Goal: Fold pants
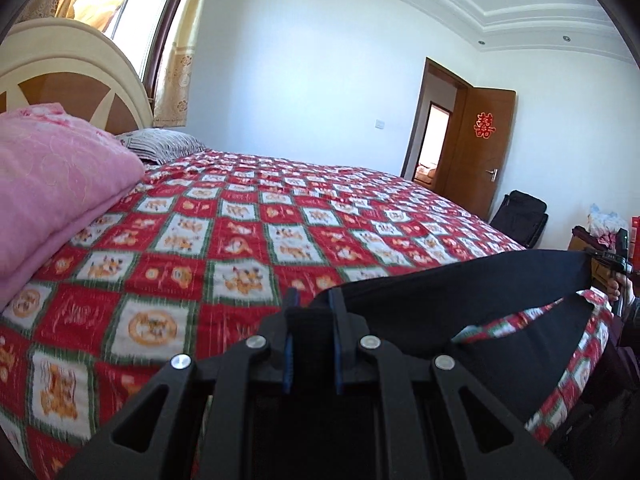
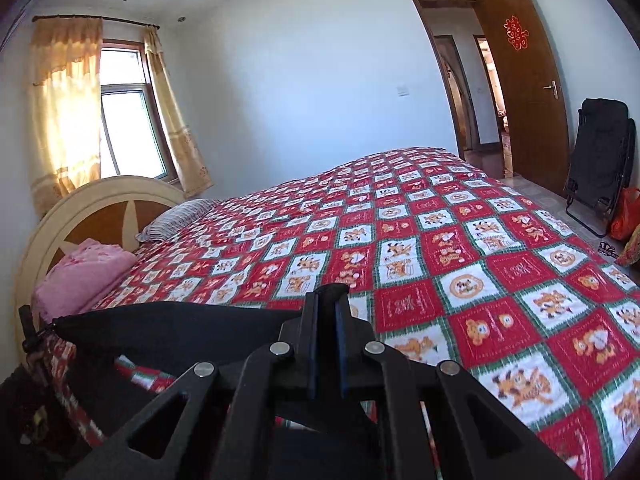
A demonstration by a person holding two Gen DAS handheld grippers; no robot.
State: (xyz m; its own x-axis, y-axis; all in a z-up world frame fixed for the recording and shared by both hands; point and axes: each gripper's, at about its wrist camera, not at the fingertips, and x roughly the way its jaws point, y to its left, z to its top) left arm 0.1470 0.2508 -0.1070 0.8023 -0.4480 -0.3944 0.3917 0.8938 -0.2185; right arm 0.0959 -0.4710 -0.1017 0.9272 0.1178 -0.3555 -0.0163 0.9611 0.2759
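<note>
The bed (image 2: 500, 280) wears a checked cover of red and white squares edged in green, with orange cartoon figures. Over its near edge hang the pants (image 1: 460, 300), plain black. Both tongs, left (image 1: 314, 312) and right (image 2: 326, 312), are black with blue pads. At the bed's head lie a pink quilt (image 1: 52, 184) and a grey-striped pillow (image 1: 164, 145) before a cream and brown headboard (image 2: 100, 208).

The left wrist view looks low along its jaws across the bed (image 1: 224, 216) from its near edge, toward the headboard (image 1: 60, 64) at left and the open door (image 1: 484, 148) at right. The right wrist view sits higher, facing the same way. Both share bed, pink quilt (image 2: 80, 272), window (image 2: 120, 112) and door
</note>
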